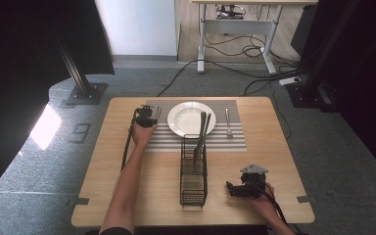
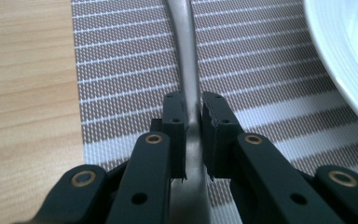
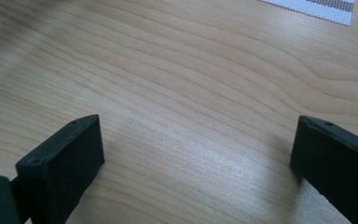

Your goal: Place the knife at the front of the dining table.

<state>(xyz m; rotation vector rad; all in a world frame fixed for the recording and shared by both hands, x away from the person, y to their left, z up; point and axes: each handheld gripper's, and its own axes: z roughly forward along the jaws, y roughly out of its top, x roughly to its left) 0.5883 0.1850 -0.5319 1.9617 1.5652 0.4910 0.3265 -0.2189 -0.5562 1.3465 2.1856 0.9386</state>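
High view | left claw grips fork beside plate | rack mid-table | right claw open

Right gripper low over bare wooden table, black jaws spread wide with nothing between; corner of striped placemat lying at the table's far right edge

Fork handle, centre of frame: smooth brushed metal, dull sheen. Placemat: coarse woven cloth, matt, striped. Plate, upper right: glossy white ceramic. Desk: pale wood, smooth, satin grain. Rack: black wire. Jaws: matt black plastic.
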